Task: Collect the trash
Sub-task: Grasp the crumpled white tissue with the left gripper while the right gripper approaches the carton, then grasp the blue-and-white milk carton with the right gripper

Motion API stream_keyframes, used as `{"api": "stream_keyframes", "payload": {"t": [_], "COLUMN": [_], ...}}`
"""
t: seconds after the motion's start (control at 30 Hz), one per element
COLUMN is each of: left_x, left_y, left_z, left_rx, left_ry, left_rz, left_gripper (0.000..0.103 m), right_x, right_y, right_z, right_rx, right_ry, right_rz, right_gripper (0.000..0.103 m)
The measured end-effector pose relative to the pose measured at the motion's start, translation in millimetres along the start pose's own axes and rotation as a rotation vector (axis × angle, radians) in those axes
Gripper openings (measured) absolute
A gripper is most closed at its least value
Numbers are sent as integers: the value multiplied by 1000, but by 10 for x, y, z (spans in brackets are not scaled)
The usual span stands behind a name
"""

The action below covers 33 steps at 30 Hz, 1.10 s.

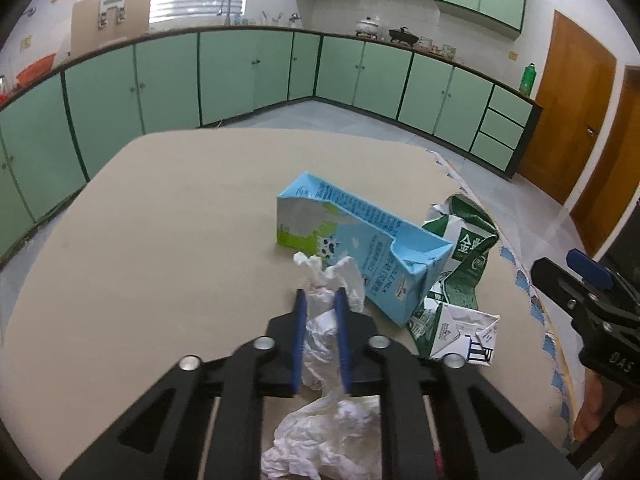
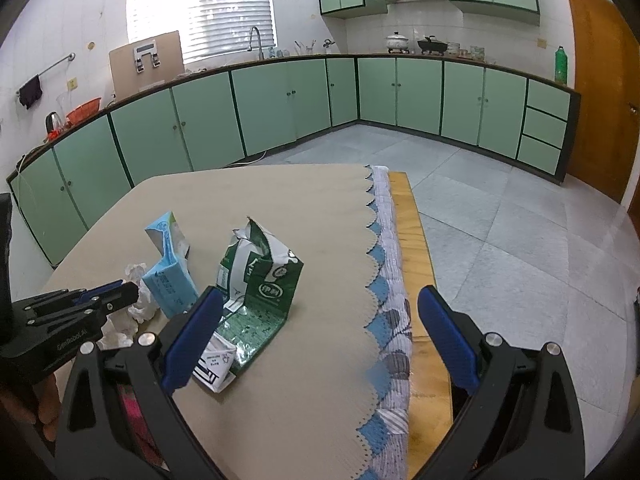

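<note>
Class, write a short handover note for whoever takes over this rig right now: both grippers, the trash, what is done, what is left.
Left gripper: shut on the crumpled white tissue, at the table's near edge.
Right gripper: open, empty, over the beige tablecloth.
Dented light-blue milk carton lies on the cloth; torn green-and-white carton is beside it.
No bin in view.
Done: tissue gripped.
Left: both cartons, then disposal.

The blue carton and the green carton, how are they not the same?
The blue carton lies on its side, dented but whole; the green carton is ripped open and partly flattened. Blue touches the white tissue; green sits nearer the table edge. Both are empty-looking drink cartons.
</note>
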<state>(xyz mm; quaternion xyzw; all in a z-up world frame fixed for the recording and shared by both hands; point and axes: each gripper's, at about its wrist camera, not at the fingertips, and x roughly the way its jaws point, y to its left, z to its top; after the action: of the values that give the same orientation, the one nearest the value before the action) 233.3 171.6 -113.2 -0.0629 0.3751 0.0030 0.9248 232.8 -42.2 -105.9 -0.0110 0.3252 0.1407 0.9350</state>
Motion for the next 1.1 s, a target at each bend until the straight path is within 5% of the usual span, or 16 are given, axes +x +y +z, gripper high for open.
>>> {"api": "stream_keyframes", "payload": {"t": [0.4,0.93,1.1], "left_x": [-376,-307,-355], "left_y": [220,426,451], "left_z": [196,332,336], "left_rx": [-75,-114,-120], "left_ry": [-126,-144,-158], "left_rz": [-9,25,38], "left_gripper": [6,6,6], "right_x": [-14,53,7], "right_y": [11,157,296], "right_z": [52,189,243], "right_rx": [9,-13,-22], "right_ry": [-18,-29,-48], "right_rz": [11,44,113], "right_gripper": [95,95,83]}}
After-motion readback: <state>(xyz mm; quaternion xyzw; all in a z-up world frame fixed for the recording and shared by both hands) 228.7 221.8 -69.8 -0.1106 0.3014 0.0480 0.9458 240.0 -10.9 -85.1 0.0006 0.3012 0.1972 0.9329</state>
